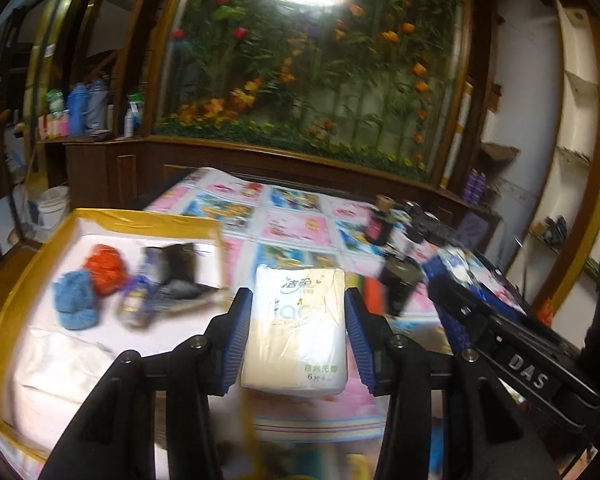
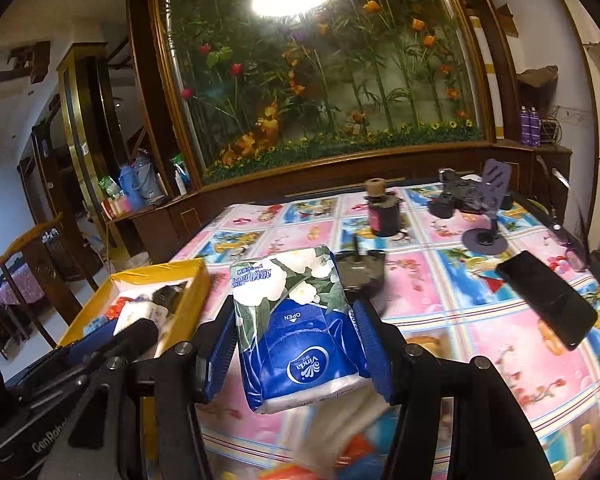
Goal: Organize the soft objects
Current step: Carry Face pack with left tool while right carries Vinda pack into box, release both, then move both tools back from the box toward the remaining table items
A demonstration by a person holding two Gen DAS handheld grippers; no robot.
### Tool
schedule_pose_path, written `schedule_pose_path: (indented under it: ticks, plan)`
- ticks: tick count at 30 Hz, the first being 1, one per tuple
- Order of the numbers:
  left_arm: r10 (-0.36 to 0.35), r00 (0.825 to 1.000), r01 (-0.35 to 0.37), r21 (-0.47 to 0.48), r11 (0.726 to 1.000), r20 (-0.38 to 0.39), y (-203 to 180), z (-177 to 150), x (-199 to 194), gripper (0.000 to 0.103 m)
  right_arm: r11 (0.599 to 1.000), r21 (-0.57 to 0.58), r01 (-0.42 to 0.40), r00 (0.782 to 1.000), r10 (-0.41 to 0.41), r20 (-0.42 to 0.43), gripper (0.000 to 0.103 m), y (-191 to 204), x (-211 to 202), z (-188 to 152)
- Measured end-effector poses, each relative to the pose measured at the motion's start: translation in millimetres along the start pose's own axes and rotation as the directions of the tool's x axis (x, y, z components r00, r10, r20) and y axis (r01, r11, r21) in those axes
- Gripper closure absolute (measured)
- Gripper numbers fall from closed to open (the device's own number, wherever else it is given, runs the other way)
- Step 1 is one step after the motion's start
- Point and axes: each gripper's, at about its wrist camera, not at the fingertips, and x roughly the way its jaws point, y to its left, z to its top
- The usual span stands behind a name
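A table (image 2: pixel 440 320) covered with a cloth of pink and blue picture squares is seen in both views, set before a large framed panel of artificial flowers (image 2: pixel 320 72). At the table's left side a yellow-rimmed box (image 1: pixel 28 280) is placed; inside it a red soft item (image 1: pixel 106 274), a blue knitted item (image 1: pixel 76 300), a small bottle (image 1: pixel 134 300) and a dark object are seen, blurred.

A cream tissue pack (image 1: pixel 296 328) is pinched between the blue pads of the left gripper (image 1: pixel 296 320), its jaws pressed against the pack's two sides, and is held above the table just right of the box. A blue and white tissue pack (image 2: pixel 300 328) printed with white flowers is clamped in the same way by the right gripper (image 2: pixel 296 340), held over the tablecloth to the right of the box.

Farther back on the table a dark jar (image 2: pixel 384 216) with a brown stopper is stood upright. A black phone (image 2: pixel 548 304) is laid flat near the right edge, and a purple phone stand (image 2: pixel 488 216) is set beyond it.
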Motion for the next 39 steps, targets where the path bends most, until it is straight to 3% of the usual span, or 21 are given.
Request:
schedule_pose_path:
  ticks: [8, 13, 17, 20, 23, 27, 32, 39]
  plan:
    - [0.169, 0.985, -0.174, -0.161, 0.972, -0.047, 102, -5, -18, 0.058, 0.983, -0.080, -0.163, 0.979, 0.151, -0.137, 0.041, 99, 43, -19]
    - [0.246, 0.967, -0.253, -0.171, 0.952, -0.064, 131, -7, -23, 0.058, 0.964, -0.129, -0.232, 0.952, 0.198, -0.233, 0.041, 149, 72, -33]
    - [0.263, 0.957, -0.284, -0.222, 0.933, -0.120, 153, -13, -17, 0.058, 0.968, -0.120, -0.220, 0.936, 0.174, -0.305, 0.041, 155, 96, -42]
    - [0.250, 0.957, -0.278, -0.219, 0.935, -0.148, 154, -15, -11, 0.058, 0.970, -0.097, -0.221, 0.918, 0.174, -0.356, 0.041, 149, 110, -48]
    - [0.260, 0.955, -0.285, -0.197, 0.938, -0.143, 153, -15, -12, 0.056, 0.969, -0.092, -0.231, 0.921, 0.187, -0.342, 0.042, 145, 111, -47]
    - [0.248, 0.960, -0.271, -0.210, 0.939, -0.132, 153, -15, -14, 0.044, 0.962, -0.075, -0.262, 0.915, 0.223, -0.336, 0.036, 141, 108, -43]
    - [0.257, 0.962, -0.269, -0.176, 0.947, -0.088, 143, -12, -18, 0.037, 0.962, -0.081, -0.259, 0.934, 0.228, -0.273, 0.036, 136, 92, -35]
    - [0.253, 0.965, -0.260, -0.160, 0.952, -0.068, 139, -10, -20, 0.035, 0.970, -0.025, -0.243, 0.950, 0.233, -0.206, 0.036, 103, 63, -26]
